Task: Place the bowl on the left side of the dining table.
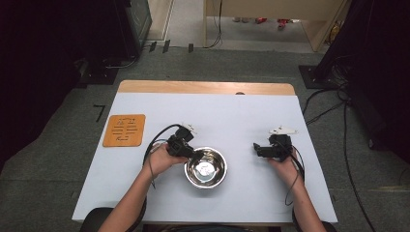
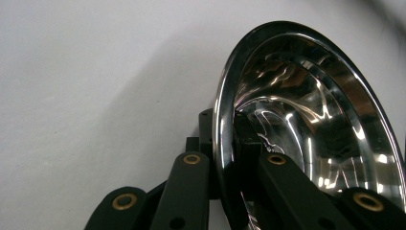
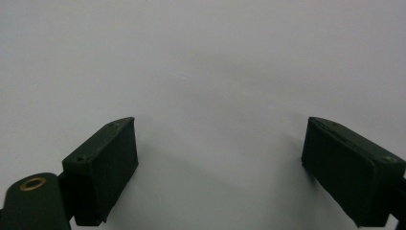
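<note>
While right tongs gape, left tongs clamp bowl rim.

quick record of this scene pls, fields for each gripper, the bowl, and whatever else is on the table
left gripper: shut on the rim of the steel bowl, one jaw inside, one outside
right gripper: open, nothing between its jaws, above the bare table cover
steel bowl: shiny, looks empty, near the table's front middle
orange mat: flat at the table's left side, apart from both grippers
table: white cover, wooden edge showing at the far side
</note>
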`<state>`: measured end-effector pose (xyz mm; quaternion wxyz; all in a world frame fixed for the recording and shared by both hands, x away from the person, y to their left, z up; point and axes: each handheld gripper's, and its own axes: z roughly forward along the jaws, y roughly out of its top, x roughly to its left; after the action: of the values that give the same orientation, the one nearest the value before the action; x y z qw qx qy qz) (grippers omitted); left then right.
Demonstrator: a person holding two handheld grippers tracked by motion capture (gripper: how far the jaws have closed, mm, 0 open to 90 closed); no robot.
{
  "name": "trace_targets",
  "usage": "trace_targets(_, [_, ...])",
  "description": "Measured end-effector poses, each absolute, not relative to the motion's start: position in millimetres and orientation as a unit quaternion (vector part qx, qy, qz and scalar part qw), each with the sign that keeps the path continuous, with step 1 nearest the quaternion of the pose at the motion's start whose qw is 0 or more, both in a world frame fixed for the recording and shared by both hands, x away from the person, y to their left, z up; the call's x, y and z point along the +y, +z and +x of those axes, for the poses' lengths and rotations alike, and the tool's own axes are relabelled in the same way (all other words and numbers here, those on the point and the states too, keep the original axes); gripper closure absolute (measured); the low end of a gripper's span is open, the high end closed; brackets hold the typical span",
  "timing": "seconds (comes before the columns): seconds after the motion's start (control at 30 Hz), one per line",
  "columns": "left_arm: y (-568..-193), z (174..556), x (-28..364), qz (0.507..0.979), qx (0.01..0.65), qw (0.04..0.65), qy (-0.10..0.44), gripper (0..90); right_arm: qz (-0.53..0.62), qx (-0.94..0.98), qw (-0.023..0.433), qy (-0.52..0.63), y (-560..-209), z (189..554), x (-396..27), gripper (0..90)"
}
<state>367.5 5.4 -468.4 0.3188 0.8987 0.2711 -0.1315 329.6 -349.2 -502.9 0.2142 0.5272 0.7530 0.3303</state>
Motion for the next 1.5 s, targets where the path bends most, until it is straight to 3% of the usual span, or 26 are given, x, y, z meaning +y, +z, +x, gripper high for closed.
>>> trace_targets(1.5, [-449,381,24,0.884,0.300,0.334,-0.135,87.2,0.528,0.753,0.214,0.330,-503,330,-349,11.4])
